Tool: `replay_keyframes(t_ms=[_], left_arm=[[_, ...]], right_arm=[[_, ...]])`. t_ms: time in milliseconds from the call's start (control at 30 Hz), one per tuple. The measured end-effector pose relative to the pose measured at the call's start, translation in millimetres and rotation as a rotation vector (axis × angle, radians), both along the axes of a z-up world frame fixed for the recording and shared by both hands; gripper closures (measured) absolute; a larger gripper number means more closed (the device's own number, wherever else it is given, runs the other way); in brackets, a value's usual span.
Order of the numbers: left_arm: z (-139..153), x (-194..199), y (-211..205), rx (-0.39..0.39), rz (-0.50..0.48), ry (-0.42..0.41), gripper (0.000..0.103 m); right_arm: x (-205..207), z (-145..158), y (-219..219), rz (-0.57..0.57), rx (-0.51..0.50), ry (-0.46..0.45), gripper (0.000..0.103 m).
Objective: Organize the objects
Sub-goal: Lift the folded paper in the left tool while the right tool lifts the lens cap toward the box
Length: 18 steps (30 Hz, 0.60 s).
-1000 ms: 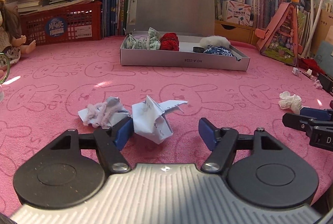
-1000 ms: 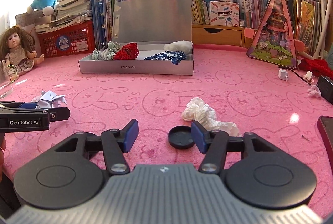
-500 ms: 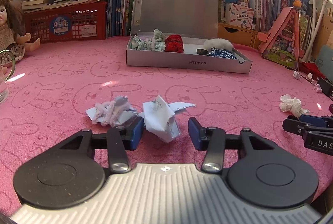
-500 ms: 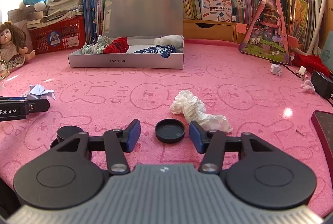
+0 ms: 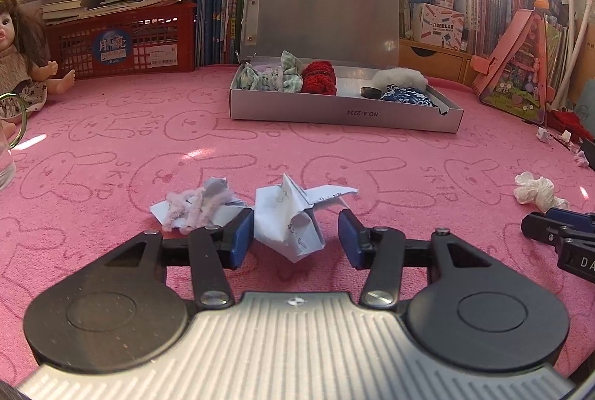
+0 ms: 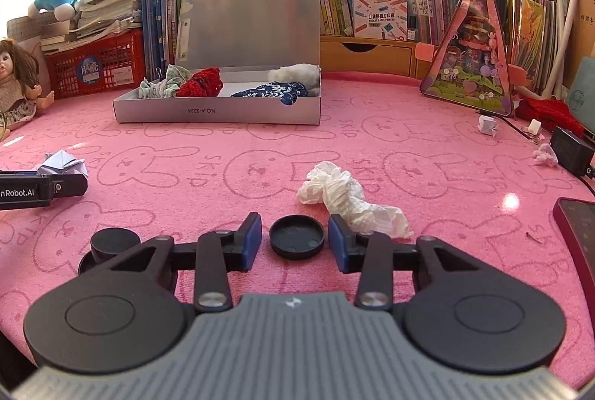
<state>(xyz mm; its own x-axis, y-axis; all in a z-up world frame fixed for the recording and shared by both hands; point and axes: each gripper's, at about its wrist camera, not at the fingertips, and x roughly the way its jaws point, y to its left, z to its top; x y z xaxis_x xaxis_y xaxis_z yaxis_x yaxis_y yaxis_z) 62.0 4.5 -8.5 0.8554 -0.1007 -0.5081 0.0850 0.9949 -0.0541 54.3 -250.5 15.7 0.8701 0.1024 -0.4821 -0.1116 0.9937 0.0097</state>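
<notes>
Left gripper (image 5: 293, 236): jaws just widened slightly, fingers open around one crumpled paper (image 5: 293, 219), a gap on its right side. Right gripper (image 6: 293, 242): fingers just closing around one black cap (image 6: 296, 241), narrow gaps both sides. One open box (image 6: 217, 110) lies beyond, across clear pink worktop (image 6: 427, 158).

Both grippers hover low over the pink mat, tilted downward. The left gripper (image 5: 295, 232) has opened slightly; the right gripper (image 6: 293, 238) has been closing, pads apart.
</notes>
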Motion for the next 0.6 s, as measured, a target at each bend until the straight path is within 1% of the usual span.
replay_keyframes(t_ms=[33,67,133,333,467,600], left_arm=[[-0.1,0.4,-1.0,0.004,-0.001,-0.001,0.045],[-0.1,0.3,-1.5,0.007,-0.001,-0.001,0.045],[-0.2,0.1,-2.2,0.012,-0.001,-0.003,0.044],[1.7,-1.5,0.6,-0.013,0.007,-0.007,0.046],[4.8,-2.7,0.5,-0.021,0.008,-0.019,0.053],[8.1,-2.2,-0.9,-0.014,0.013,-0.028,0.064]], right_arm=[[-0.7,-0.4,1.4,-0.001,-0.005,-0.004,0.062],[-1.3,-0.7,2.1,-0.002,-0.007,-0.007,0.066],[-1.8,-0.2,3.5,-0.001,-0.006,-0.008,0.067],[-3.6,4.1,5.6,0.01,0.009,-0.019,0.067],[-2.2,5.5,7.1,0.016,0.014,-0.019,0.067],[-1.7,5.8,10.5,0.028,0.013,-0.017,0.067]])
